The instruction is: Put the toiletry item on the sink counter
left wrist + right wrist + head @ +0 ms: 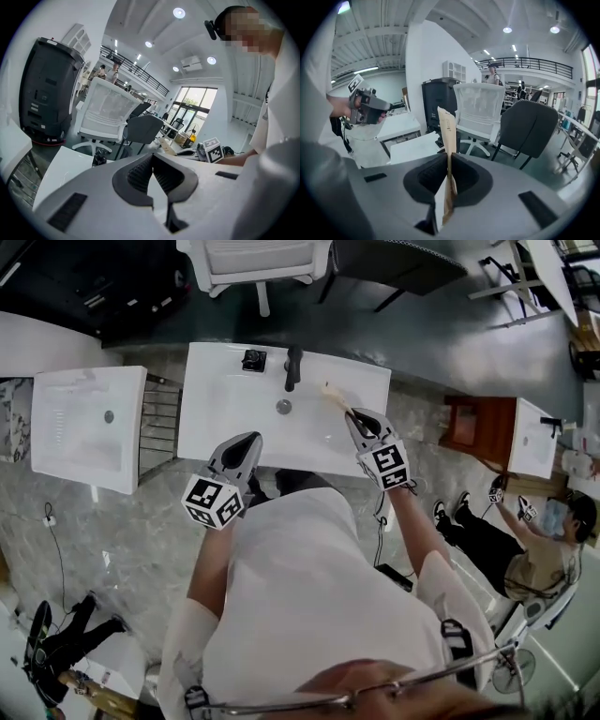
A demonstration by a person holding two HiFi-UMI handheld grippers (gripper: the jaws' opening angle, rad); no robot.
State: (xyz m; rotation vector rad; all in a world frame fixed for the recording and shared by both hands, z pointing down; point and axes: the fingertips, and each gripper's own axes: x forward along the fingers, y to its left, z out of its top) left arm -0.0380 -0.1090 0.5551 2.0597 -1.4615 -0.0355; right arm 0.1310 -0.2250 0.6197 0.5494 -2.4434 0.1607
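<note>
While my right gripper (449,165) clamps the tan sachet (446,127) and my empty left gripper (153,165) sits closed, I should lay it flat on the sink counter (217,369).

Glossy sink counter (214,404), matt paper sachet (446,129)

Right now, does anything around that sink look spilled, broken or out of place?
Nothing stands out. The sink counter looks clean; the only loose thing is a thin tan packet, pinched in the right gripper.

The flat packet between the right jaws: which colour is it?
Light tan packet, like kraft paper; clearest in the right gripper view.
</note>
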